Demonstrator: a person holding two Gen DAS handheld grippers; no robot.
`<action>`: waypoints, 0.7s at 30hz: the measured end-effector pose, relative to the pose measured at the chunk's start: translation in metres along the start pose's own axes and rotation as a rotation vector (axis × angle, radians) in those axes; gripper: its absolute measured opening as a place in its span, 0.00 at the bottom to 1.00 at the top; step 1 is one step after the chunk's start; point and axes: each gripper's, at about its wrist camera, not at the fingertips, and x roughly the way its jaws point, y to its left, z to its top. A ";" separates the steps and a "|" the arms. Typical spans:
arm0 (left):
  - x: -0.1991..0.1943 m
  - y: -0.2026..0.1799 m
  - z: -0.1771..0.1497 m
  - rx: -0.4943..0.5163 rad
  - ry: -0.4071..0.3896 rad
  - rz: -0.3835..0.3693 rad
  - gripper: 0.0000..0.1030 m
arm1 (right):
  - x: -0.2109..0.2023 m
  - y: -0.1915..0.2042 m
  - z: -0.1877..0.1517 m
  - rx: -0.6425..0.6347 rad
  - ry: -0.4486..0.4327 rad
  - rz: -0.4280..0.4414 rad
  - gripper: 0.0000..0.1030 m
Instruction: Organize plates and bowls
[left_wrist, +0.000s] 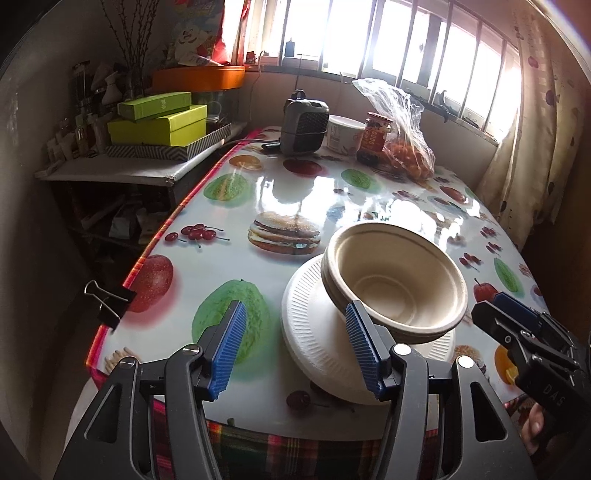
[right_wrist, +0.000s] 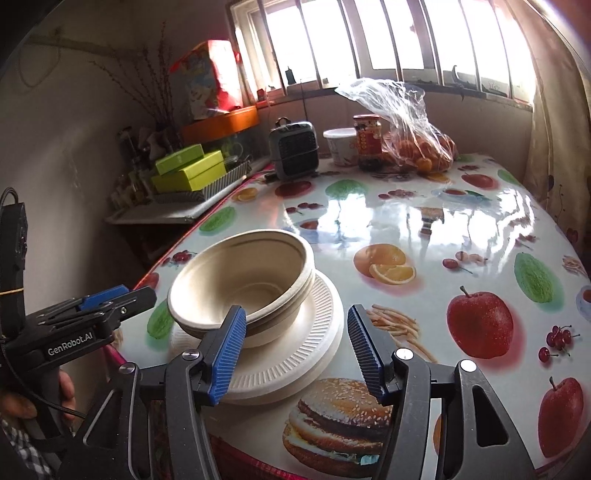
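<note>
Near the table's (left_wrist: 295, 192) front edge, a stack of tan bowls (left_wrist: 393, 280) sits tilted on white plates (left_wrist: 314, 332), mouths facing up and tipping toward that edge. How many bowls are nested cannot be told. The left gripper (left_wrist: 295, 350) and right gripper (right_wrist: 295, 350) both hover spread wide, holding nothing; their pads hide parts of the plates' rims.

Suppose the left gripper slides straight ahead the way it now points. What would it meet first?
Probably the stack of white plates with the tilted bowls on it. The left gripper is open, and its right-hand finger already overlaps the plates' edge. Depth is unclear, so it may pass just above them.
</note>
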 end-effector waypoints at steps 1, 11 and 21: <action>-0.001 0.003 -0.002 0.003 -0.003 0.012 0.56 | -0.001 -0.001 -0.001 0.000 -0.002 -0.009 0.58; 0.000 0.020 -0.027 0.030 -0.007 0.068 0.61 | -0.013 -0.013 -0.022 0.006 -0.012 -0.085 0.64; 0.011 0.035 -0.044 0.021 0.010 0.106 0.62 | -0.009 -0.029 -0.042 0.016 0.015 -0.164 0.69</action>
